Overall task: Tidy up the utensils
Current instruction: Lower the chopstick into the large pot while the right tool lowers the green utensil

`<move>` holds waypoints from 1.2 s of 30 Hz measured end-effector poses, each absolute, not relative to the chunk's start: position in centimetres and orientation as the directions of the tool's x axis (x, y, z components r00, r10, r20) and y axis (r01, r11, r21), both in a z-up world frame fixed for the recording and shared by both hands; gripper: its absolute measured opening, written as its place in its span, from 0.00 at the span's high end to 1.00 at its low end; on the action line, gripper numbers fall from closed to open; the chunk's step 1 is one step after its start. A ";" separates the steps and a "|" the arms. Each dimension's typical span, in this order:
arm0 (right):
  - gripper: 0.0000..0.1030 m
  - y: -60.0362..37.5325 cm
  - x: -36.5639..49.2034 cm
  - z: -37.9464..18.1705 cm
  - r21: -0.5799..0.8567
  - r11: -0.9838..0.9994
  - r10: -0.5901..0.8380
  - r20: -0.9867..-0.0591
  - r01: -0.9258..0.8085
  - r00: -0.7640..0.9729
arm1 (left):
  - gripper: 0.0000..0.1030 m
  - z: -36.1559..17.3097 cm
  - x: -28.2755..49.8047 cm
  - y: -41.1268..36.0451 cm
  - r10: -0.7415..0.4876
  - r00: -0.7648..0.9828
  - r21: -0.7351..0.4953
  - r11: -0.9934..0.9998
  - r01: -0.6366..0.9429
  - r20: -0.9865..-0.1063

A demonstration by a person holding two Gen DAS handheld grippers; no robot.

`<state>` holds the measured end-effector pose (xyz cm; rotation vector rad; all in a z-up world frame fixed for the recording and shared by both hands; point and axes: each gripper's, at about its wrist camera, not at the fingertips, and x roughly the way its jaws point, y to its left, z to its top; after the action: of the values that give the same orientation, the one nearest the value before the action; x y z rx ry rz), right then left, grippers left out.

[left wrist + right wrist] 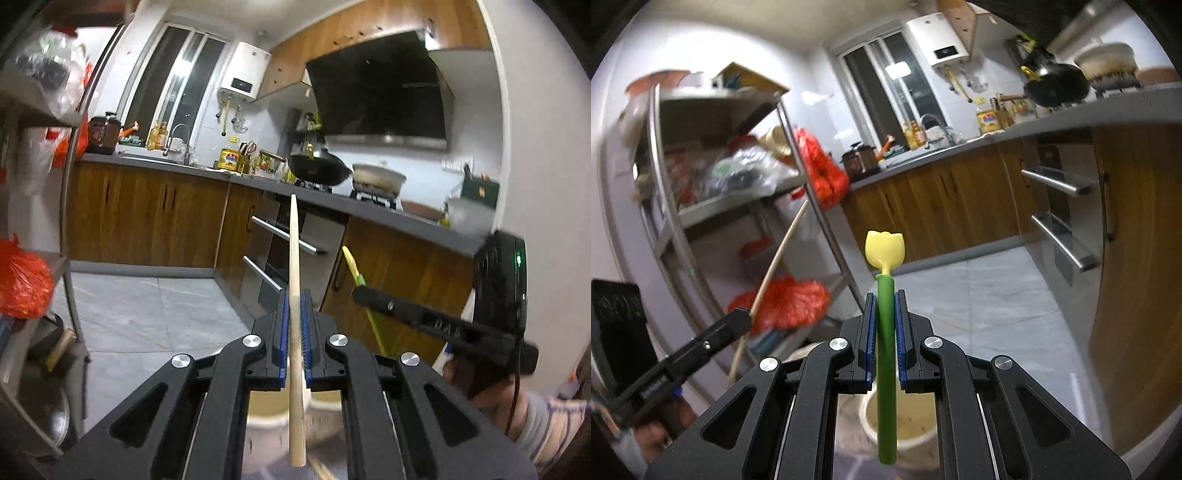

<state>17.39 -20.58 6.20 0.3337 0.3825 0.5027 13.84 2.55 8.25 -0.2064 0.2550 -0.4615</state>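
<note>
My left gripper [294, 299] is shut on a long wooden chopstick [294, 258] that points up and forward, its thick end hanging below the fingers. My right gripper [885, 301] is shut on a green-handled utensil with a yellow tulip-shaped head [885, 249]. Each gripper shows in the other's view: the right one [360, 290] with the green utensil [352, 266], the left one [740, 319] with the chopstick [777, 264]. A cream cup-like holder [905, 439] sits below the right gripper and also shows below the left gripper [269, 410]. Another chopstick end [325, 470] lies at the bottom.
A kitchen counter [369, 214] with a black wok [319, 168], a white pot [378, 181] and bottles runs ahead, over wooden cabinets and metal drawers [280, 236]. A metal shelf rack [713, 177] with red bags [820, 170] stands on the left. Grey tile floor [990, 302] lies between.
</note>
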 end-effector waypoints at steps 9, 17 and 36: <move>0.90 -19.0 19.9 3.4 0.395 0.849 0.484 -0.314 -0.351 0.817 | 0.94 6.1 18.2 2.1 -0.395 0.899 -0.261 0.903 0.342 -0.189; 0.90 -17.1 19.8 1.8 0.217 0.923 0.381 -0.409 -0.317 0.829 | 0.94 4.2 17.8 1.7 -0.365 0.905 -0.185 0.926 0.329 -0.219; 0.90 -17.6 15.4 0.9 0.122 0.950 0.310 -0.494 -0.289 0.812 | 0.94 3.9 13.6 0.7 -0.251 0.912 -0.036 0.967 0.253 -0.325</move>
<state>15.39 -17.63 0.88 0.0421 0.5345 0.3200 13.56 0.67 3.89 0.0064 0.3336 -0.2592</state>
